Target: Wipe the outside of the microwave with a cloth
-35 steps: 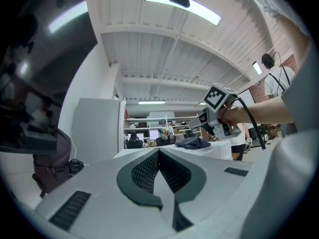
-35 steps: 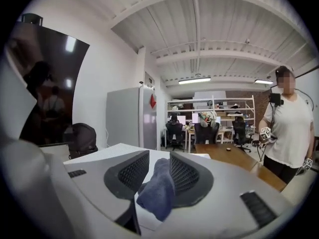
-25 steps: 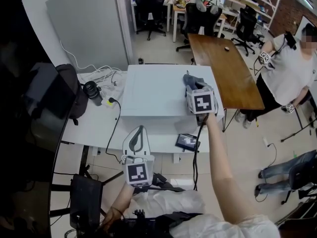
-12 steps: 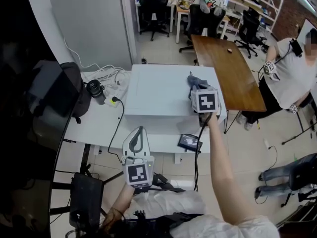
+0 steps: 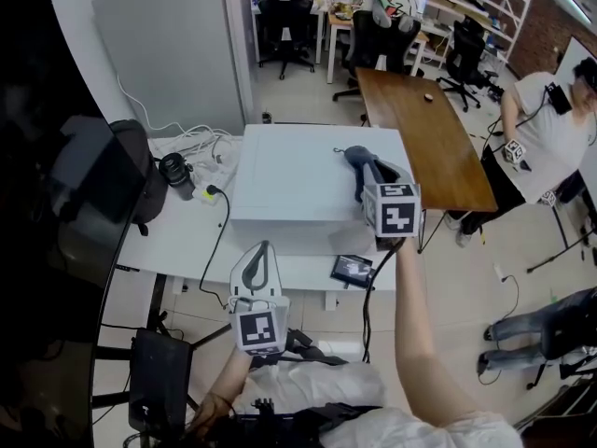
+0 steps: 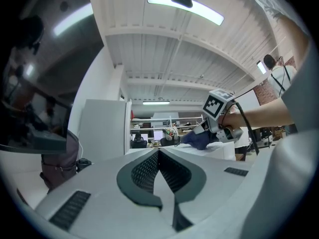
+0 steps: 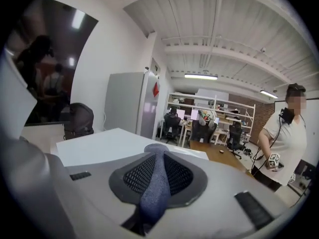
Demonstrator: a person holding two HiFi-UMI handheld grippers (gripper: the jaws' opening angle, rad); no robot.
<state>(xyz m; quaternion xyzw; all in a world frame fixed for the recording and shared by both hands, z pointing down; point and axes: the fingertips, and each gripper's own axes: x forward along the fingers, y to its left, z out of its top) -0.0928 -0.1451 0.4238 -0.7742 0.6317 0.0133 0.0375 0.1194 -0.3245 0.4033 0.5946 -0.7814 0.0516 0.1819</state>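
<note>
No legible text or signs

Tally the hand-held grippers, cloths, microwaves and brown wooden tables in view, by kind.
Hand-held grippers with marker cubes: 2, the left hand-held gripper and the right hand-held gripper
Dark blue fabric cloth: 1
White box-shaped microwave: 1
Brown wooden table: 1
Total: 5

**A:** What do we count on the white desk (image 5: 182, 241)?

**B:** One white box-shaped microwave (image 5: 298, 180), one dark blue fabric cloth (image 5: 354, 157), one black backpack (image 5: 126, 171), one black cylindrical object (image 5: 174, 172) and one small black flat device (image 5: 353, 269).

**A:** And beyond it?

**B:** We count two grey handheld grippers, the left gripper (image 5: 261, 250) and the right gripper (image 5: 368, 175). We also count one brown wooden table (image 5: 424, 124), three black office chairs (image 5: 280, 17) and one bystander in a white shirt (image 5: 550, 124).
</note>
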